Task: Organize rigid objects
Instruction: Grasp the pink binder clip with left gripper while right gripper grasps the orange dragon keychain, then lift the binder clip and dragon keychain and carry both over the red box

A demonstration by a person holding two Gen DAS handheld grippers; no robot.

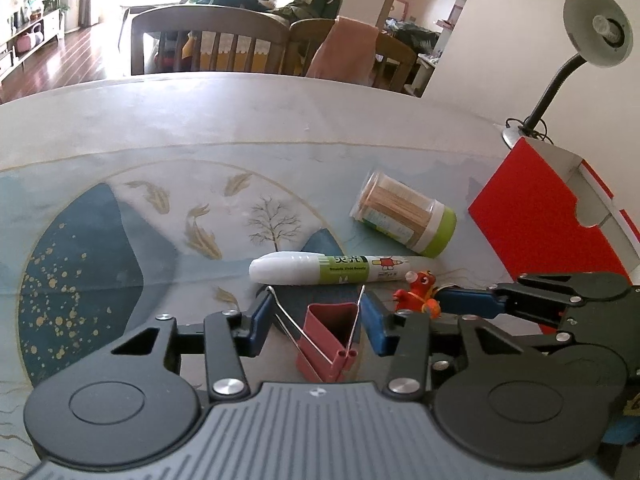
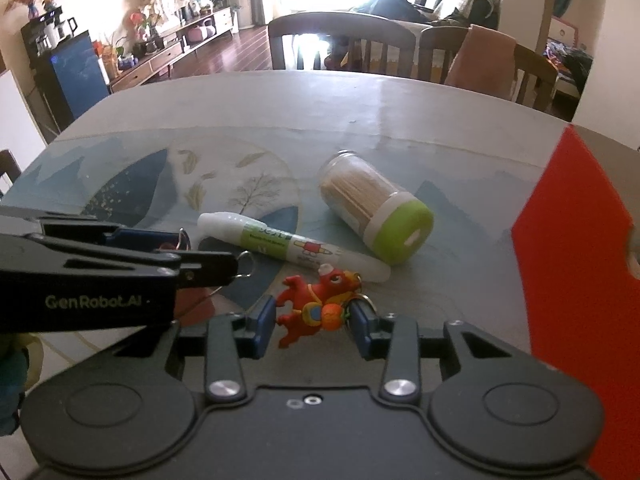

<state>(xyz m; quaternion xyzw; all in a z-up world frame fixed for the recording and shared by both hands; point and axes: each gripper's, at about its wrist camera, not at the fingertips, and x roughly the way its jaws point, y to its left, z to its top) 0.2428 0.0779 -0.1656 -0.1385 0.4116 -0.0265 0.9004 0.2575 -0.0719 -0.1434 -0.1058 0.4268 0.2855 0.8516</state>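
My left gripper (image 1: pixel 316 316) stands around a red binder clip (image 1: pixel 330 342); its blue pads touch the clip's wire handles. My right gripper (image 2: pixel 314 318) has its pads against both sides of a red and orange toy keychain (image 2: pixel 316 308) on the table. That toy also shows in the left wrist view (image 1: pixel 418 290). A white and green correction pen (image 1: pixel 324 268) lies just beyond both grippers, also seen in the right wrist view (image 2: pixel 288 246). A clear toothpick jar with a green lid (image 2: pixel 374 208) lies on its side behind the pen.
An open red box (image 1: pixel 536 224) stands at the right, also in the right wrist view (image 2: pixel 576 240). A gooseneck desk lamp (image 1: pixel 596 32) is clamped behind it. Chairs (image 2: pixel 340 40) stand at the table's far edge. The left gripper's body (image 2: pixel 100 276) reaches in from the left.
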